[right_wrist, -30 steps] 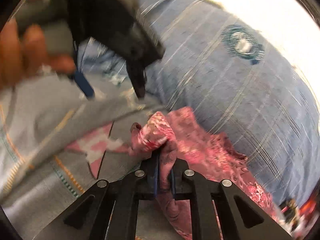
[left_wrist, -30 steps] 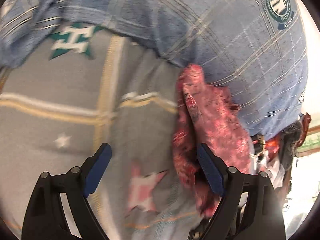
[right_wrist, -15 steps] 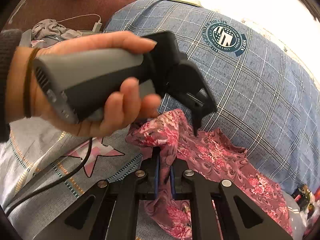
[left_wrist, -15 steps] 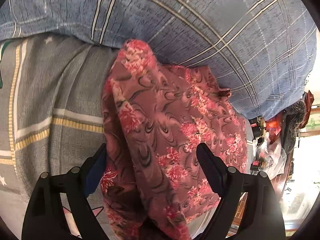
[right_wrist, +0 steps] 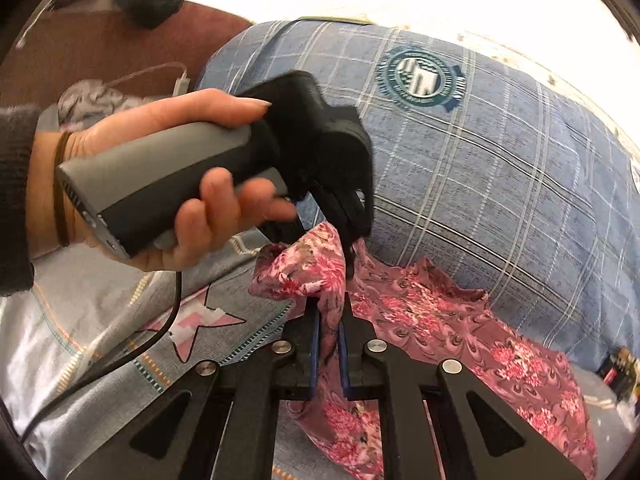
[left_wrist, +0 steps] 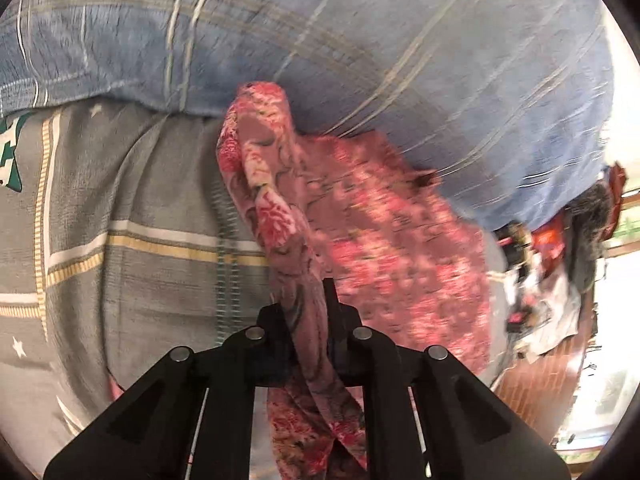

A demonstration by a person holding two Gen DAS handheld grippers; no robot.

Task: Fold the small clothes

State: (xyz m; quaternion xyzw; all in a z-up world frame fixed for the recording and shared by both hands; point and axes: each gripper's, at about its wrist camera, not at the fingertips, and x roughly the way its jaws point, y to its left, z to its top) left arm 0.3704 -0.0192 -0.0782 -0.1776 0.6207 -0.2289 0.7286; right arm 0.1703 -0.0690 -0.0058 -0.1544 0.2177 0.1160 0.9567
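Up close, two hand-held grippers both pinch the same red floral garment (left_wrist: 384,248). From the left wrist camera, the left gripper (left_wrist: 306,300) is clamped on a bunched fold of the cloth, which rises in a peak ahead of the fingers and hangs below them. From the right wrist camera, the right gripper (right_wrist: 328,332) is clamped on another fold, its blue pads pressed against the fabric. In that view a bare hand (right_wrist: 160,184) grips the grey handle of the left gripper (right_wrist: 348,236), whose black fingers meet the cloth just above. The garment trails right across a grey bedsheet (left_wrist: 140,240) patterned with stars, against a large blue checked pillow (right_wrist: 500,168) bearing a round emblem.
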